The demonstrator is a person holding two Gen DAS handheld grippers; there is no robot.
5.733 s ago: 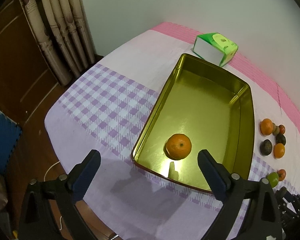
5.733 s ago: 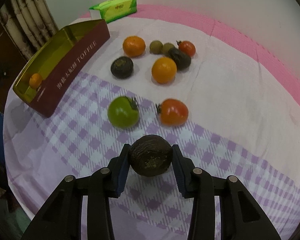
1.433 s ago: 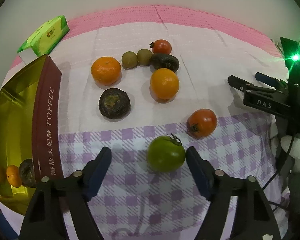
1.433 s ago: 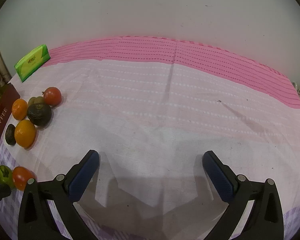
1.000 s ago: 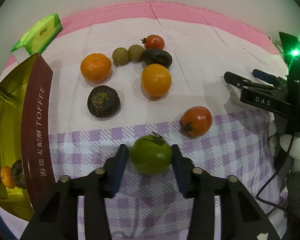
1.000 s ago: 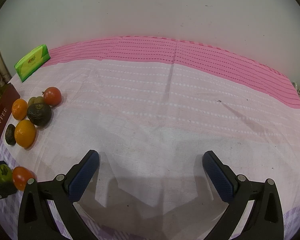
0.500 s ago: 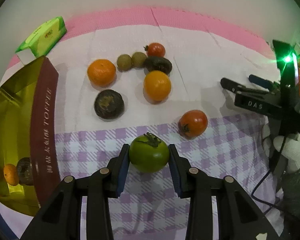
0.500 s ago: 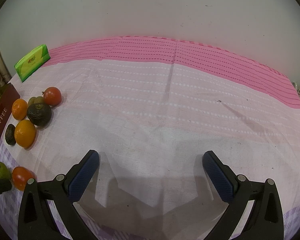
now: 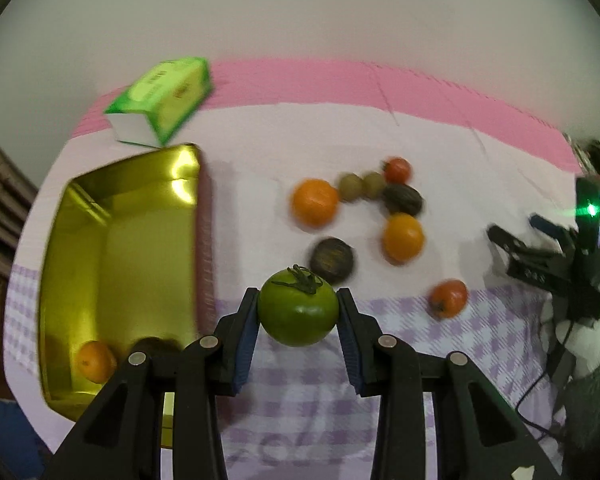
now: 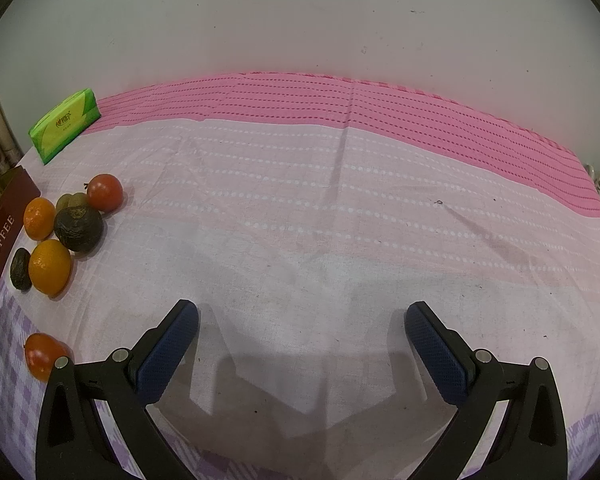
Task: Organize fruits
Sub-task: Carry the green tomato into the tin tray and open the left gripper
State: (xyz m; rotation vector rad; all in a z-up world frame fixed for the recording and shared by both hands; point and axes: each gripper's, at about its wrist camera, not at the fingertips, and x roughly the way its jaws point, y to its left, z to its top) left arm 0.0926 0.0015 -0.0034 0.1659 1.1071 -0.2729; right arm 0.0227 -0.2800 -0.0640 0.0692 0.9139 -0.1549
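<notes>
**Green tomato held above the cloth beside the tin**

The left gripper [image 9: 298, 312] is clamped on a green tomato [image 9: 298, 312], its blue pads pressed against both sides of the fruit, stem up. The tomato hangs clear of the checked part of the tablecloth [image 9: 300, 392], just right of the long red-brown wall of the gold tin [image 9: 116, 248].

The tin lies open at the left edge of the table. A small orange [image 9: 94, 362] and a dark fruit [image 9: 156, 345], partly hidden behind the gripper's arm, sit in its near corner; the rest of its floor is bare. A green tissue pack [image 9: 160, 102] sits just beyond the tin's far end, near the pink border of the cloth.

To the right of the tin, the loose fruit forms a cluster on the pale part of the cloth: a mandarin [image 9: 314, 202], two small olive-green fruits [image 9: 360, 186], a small red tomato [image 9: 397, 170], a dark wrinkled fruit [image 9: 402, 199], an orange [image 9: 403, 238] and a dark round fruit [image 9: 332, 260]. A red tomato [image 9: 448, 298] lies apart, at the edge of the checked band.

The right gripper [image 10: 302, 330] has its fingers spread wide with nothing between them, over a broad bare stretch of cloth. The fruit cluster is well off to its left, and the table runs unobstructed to the pink border and the wall [image 10: 300, 20].
</notes>
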